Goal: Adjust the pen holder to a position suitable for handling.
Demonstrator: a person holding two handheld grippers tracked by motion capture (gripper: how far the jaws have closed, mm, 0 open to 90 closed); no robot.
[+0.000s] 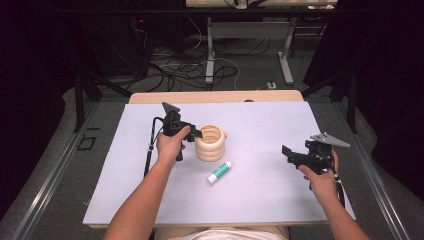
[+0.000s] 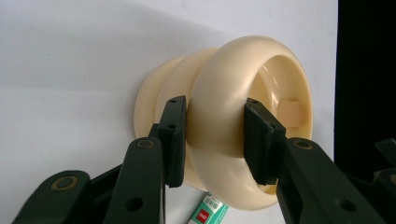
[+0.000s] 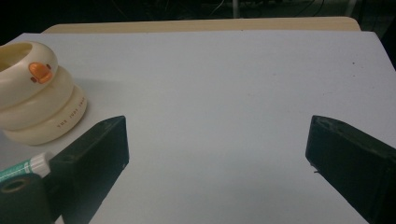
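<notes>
left gripper clamps ribbed cup rim

high view: left gripper (image 1: 196, 133) on cream ribbed plastic cup (image 1: 210, 143) mid-table; green-white glue stick (image 1: 219, 172) near it.
left gripper view: pads pinch the top wall, one outside, one inside; looks light, stiff, slippery.
right gripper view: right gripper (image 3: 217, 154) jaws wide open, empty.

The right gripper (image 3: 217, 154) has its jaws wide apart over the white table (image 3: 224, 84). At the left edge of the frame stands a cream cup (image 3: 35, 93), with a glue stick (image 3: 23, 167) just below it.

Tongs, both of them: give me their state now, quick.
Left tongs: closed on the cream ringed cup, clamping its rim.
Right tongs: open, holding nothing.
</notes>
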